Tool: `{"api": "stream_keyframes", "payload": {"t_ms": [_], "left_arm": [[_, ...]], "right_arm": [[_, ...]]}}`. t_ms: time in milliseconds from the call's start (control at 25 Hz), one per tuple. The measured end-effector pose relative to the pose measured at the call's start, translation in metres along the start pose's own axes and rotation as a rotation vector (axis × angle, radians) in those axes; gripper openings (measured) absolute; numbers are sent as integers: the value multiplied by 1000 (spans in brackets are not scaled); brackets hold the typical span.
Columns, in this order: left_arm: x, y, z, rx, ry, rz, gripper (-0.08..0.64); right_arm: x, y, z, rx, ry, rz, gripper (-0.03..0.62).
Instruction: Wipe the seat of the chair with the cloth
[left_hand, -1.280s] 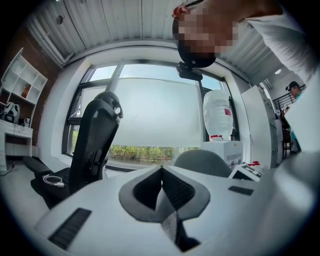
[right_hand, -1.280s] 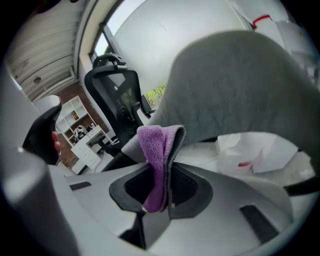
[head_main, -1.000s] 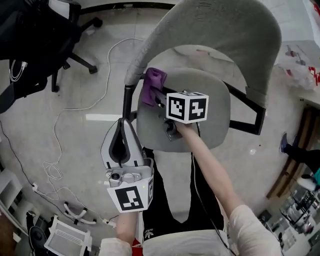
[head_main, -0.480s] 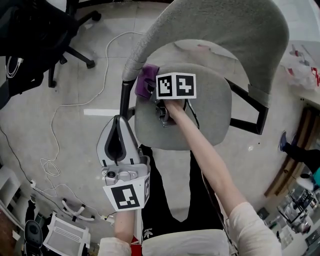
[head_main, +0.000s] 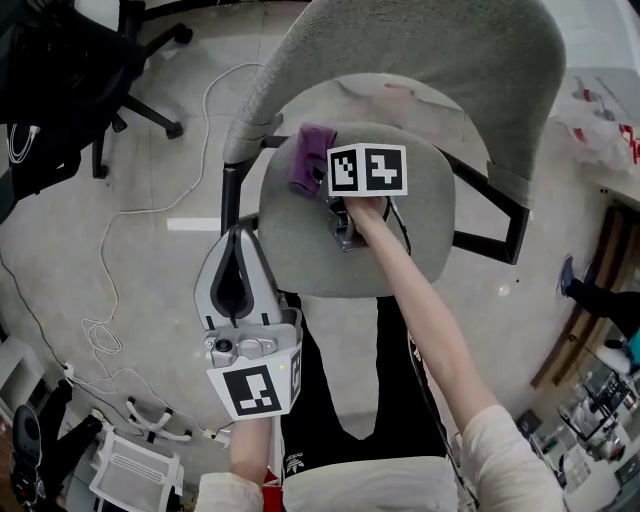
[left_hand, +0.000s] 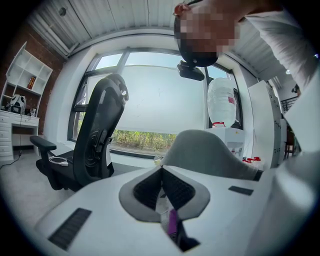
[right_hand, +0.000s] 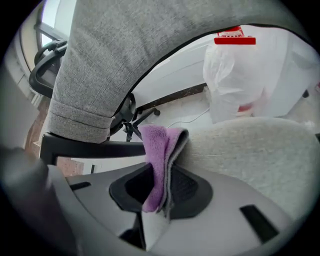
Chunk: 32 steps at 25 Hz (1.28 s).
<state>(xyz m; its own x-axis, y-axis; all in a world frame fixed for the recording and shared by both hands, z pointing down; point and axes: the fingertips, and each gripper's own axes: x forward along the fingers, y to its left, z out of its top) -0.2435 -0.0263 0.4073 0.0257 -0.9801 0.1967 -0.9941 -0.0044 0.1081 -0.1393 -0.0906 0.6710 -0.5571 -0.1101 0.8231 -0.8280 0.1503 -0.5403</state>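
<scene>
1. The right tool (head_main: 318, 176) reaches out over the grey chair's seat (head_main: 300, 250). The person's right hand (head_main: 362, 215) is on its handle, and its marker cube faces up.
2. In the right gripper view the right tool (right_hand: 161, 175) is clamped on a purple cloth (right_hand: 159, 145). A folded edge of the cloth runs down between the two dark pads (right_hand: 186, 187). The rest of the cloth sticks out past the tips.
3. In the head view the cloth (head_main: 310, 158) sits just beyond the tool's tips. It is at the back of the seat on that view's left side. It lies close to the black armrest (head_main: 232, 190) and under the rim of the grey backrest (head_main: 420, 50).
4. The right gripper view shows the seat's grey fabric (right_hand: 260, 150) right beside the cloth. The cloth's fold appears to lie against it.
5. The left tool (head_main: 241, 250) is held off the chair, near the seat's front left corner and above the floor (head_main: 150, 300). It is well apart from the cloth.
6. In the left gripper view the left tool (left_hand: 161, 172) has its tips closed together with nothing gripped between them.
7. A black office chair (head_main: 60, 60) stands on the floor off to the left. A white cable (head_main: 110, 240) trails across the floor beside it.
</scene>
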Motion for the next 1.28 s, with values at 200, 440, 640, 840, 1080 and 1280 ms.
{"api": "stream_keyframes", "payload": {"t_ms": [200, 440, 640, 840, 1080, 1280], "left_arm": [[5, -12, 0, 1, 1, -12, 13], [10, -33, 4, 6, -1, -34, 12], [15, -46, 6, 15, 5, -50, 12], [17, -55, 5, 21, 12, -63, 12], [17, -52, 2, 29, 22, -59, 12], [14, -49, 0, 21, 28, -43, 12]], "right_arm": [[-32, -50, 0, -16, -2, -98, 91], [-69, -106, -4, 26, -22, -173, 91], [-97, -146, -3, 45, -35, -239, 92], [-122, -181, -2, 52, -30, -311, 91], [-149, -215, -1, -9, -8, -437, 91], [-159, -228, -2, -42, 3, -513, 91]]}}
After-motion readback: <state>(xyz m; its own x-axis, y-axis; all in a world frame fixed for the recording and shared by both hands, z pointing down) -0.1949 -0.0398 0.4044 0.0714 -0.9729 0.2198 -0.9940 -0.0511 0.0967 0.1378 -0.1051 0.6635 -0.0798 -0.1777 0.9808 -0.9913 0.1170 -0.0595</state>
